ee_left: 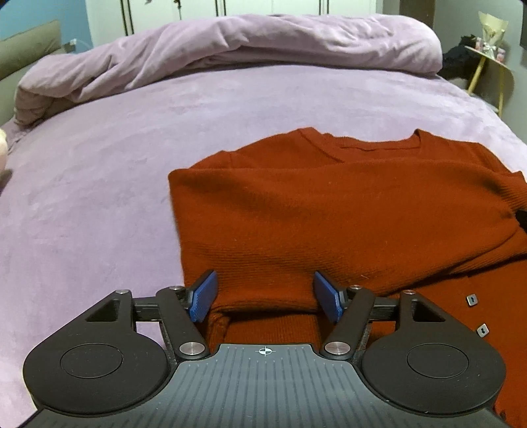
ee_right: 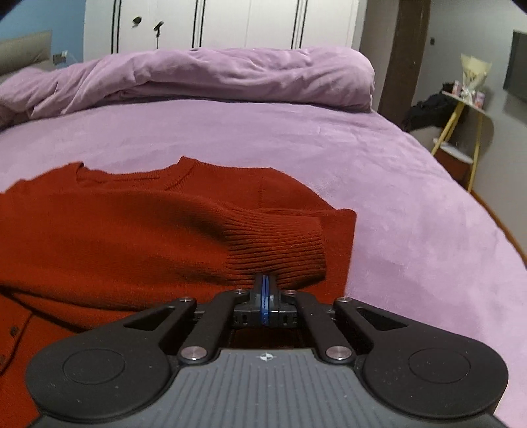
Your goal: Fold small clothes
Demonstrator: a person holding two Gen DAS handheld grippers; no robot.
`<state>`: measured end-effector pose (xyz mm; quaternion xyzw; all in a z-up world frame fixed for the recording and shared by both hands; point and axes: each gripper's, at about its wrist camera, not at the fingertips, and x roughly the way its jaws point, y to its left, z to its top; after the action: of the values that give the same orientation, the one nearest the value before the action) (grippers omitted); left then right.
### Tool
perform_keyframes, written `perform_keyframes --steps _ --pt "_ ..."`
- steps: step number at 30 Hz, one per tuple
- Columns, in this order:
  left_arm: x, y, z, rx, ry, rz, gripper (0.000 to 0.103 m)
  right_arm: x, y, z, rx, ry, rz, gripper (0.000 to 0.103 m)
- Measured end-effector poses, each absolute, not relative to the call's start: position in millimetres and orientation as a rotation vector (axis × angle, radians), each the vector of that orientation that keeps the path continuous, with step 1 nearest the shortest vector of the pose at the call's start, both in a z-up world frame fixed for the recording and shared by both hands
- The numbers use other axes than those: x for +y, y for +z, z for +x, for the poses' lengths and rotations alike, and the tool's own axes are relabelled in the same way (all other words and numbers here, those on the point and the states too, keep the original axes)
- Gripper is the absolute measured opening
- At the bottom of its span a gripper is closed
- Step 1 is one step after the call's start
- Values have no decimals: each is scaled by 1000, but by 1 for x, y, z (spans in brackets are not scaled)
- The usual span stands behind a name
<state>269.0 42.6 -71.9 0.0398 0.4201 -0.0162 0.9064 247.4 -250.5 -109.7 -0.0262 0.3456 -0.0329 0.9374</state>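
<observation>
left gripper (ee_left: 265, 294) open astride sweater (ee_left: 329, 210) hem | right gripper (ee_right: 263, 288) clamped, apparently pinching cuff (ee_right: 290, 250) | lay cuff flat, release, smooth on bed (ee_left: 98, 197)

We are seeing a rust-red knit sweater (ee_left: 313, 210) with a ribbed cuff (ee_right: 280, 253) lying on a plain lilac bedcover (ee_left: 98, 197). We are noting blue pads (ee_left: 204, 296) on black gripper arms, white wardrobe doors (ee_right: 230, 23), and a yellow-legged side table (ee_right: 461, 131).
</observation>
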Motion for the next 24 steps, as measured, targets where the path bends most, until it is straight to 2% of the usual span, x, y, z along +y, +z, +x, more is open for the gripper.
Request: perform_keyframes --steps 5,8,10,11,12,15,21,24 --pt "42 -61 265 899 -2 85 76 -250 -103 248 740 -25 -79 0" --pt "46 -50 245 898 -26 57 76 -261 -87 233 803 -25 9 4" --pt "52 -42 222 900 -90 29 76 -266 -77 200 769 -10 38 25" --pt "57 -39 207 897 -123 14 76 -267 -74 182 758 0 43 48" --pt "62 -36 189 899 -151 3 77 -269 -71 161 750 7 49 60" --pt "81 -32 134 912 -189 -39 81 -276 -66 94 766 41 70 61" --pt "111 -45 41 991 -123 -79 82 -310 -69 -14 882 -2 257 54" --pt "121 -52 20 1021 -118 -163 80 -315 -68 -34 938 -51 270 54"
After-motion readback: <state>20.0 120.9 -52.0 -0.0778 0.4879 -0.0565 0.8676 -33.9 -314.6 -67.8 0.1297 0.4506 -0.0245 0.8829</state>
